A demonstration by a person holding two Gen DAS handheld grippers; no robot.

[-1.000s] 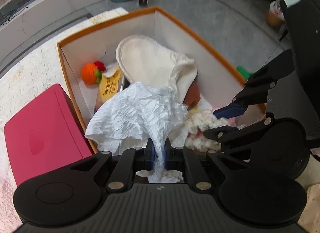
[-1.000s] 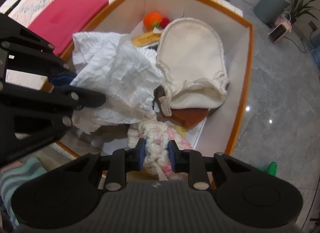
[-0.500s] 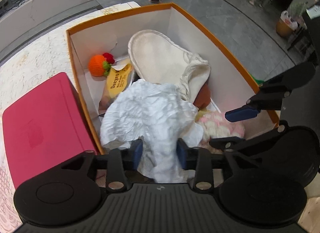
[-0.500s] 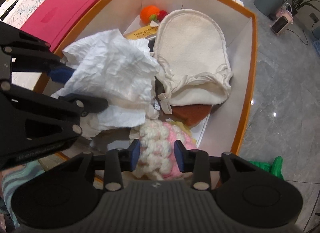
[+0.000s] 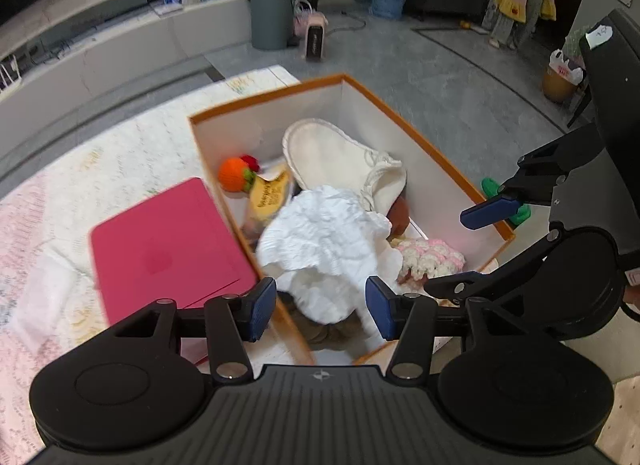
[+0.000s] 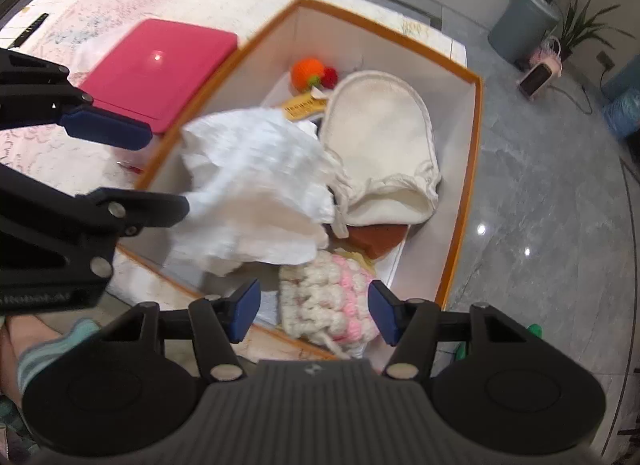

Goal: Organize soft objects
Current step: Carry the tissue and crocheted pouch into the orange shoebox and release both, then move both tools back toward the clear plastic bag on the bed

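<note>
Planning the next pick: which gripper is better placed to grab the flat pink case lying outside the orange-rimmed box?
Probably left. The left gripper hangs open by the flat pink case; the right gripper is over the pink-and-white crocheted piece, across the orange-rimmed box.

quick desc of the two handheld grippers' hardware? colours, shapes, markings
Both match. The left gripper and the right gripper each have a matte black ribbed body with a small compass-like logo, two round black discs at the sides, black linkage arms with silver rivets, and flat blue ribbed pads. The right unit's housing carries a white sticker. No cables visible.
</note>
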